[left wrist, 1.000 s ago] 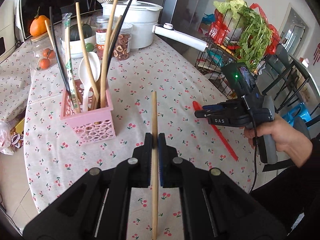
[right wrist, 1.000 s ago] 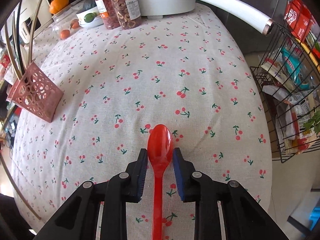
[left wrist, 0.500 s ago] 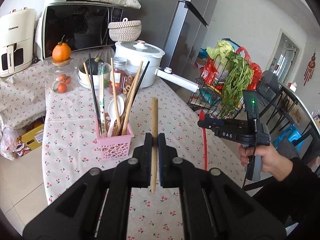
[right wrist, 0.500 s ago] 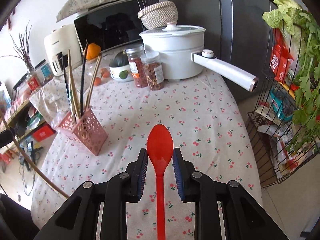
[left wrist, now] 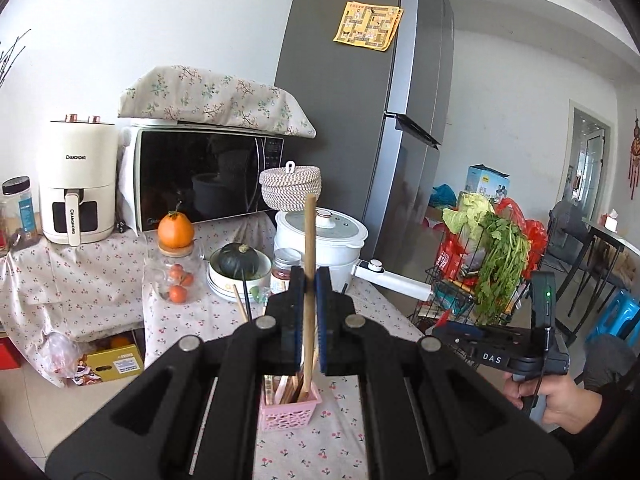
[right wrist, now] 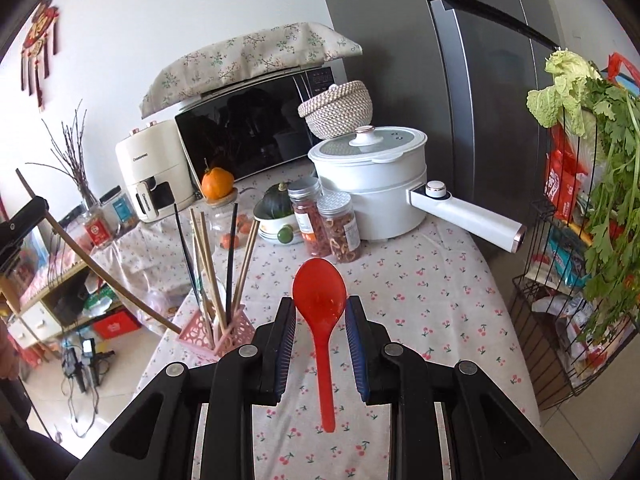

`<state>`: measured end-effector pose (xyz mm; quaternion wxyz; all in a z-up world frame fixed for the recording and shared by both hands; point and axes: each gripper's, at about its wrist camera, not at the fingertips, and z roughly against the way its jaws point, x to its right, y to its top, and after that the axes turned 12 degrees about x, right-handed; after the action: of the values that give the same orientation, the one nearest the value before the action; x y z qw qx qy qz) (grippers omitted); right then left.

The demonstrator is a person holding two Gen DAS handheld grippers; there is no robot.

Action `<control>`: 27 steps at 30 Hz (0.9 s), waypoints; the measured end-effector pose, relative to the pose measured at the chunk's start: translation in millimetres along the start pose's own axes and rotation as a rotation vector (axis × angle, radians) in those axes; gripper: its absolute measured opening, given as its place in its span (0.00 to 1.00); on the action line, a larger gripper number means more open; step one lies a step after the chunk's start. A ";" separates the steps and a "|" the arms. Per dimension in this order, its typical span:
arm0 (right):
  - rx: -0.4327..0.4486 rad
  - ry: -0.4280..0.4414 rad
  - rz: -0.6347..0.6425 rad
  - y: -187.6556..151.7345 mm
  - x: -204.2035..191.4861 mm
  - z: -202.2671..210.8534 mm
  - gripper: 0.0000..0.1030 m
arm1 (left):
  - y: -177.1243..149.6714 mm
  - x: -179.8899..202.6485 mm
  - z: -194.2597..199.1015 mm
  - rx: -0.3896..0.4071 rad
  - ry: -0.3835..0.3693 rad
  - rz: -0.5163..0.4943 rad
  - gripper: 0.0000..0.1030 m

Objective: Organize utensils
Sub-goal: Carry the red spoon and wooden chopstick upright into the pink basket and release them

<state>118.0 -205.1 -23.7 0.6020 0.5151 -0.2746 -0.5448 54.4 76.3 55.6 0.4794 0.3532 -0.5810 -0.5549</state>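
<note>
Left gripper (left wrist: 310, 280): pinching a wooden chopstick (left wrist: 309, 264) upright, its lower tip reaching into the pink utensil basket (left wrist: 289, 411) at 6 o'clock.
Right gripper (right wrist: 320, 312): gripping a red plastic spoon (right wrist: 319, 294), apparently at the bowl's edges.
Basket: standing on the cherry-print tablecloth (right wrist: 420, 280), holding chopsticks.

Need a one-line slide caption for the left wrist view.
Left gripper clamps a wooden chopstick, its lower tip at the pink utensil basket on the cherry-print tablecloth.

Colours and patterns on the kitchen table

Glossy red plastic spoon (right wrist: 319, 300); pale tan wooden chopstick (left wrist: 309, 280); pink perforated plastic utensil basket (right wrist: 218, 334); white tablecloth (right wrist: 420, 300) printed with small red cherries.
</note>
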 end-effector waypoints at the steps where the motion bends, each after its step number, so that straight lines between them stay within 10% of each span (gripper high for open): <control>1: 0.003 0.006 -0.002 1.3 -2.0 -1.1 0.25 | -0.9 -0.8 -2.7 0.003 0.016 -0.009 0.06; 17: 0.049 0.058 -0.052 10.2 -28.1 -19.2 0.25 | -51.7 -14.9 -78.8 -0.217 0.061 -0.033 0.09; 21: 0.077 0.078 -0.064 16.1 -35.2 -21.5 0.25 | -56.5 -17.4 -81.7 -0.281 0.048 0.009 0.68; 27: 0.127 0.132 -0.084 26.4 -53.1 -18.6 0.25 | -63.1 -26.1 -65.1 -0.355 0.097 0.001 0.90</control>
<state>130.9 -152.5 6.9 0.5616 0.5982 -0.2465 -0.5158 116.2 72.5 -15.6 0.5619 0.2893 -0.4504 -0.6307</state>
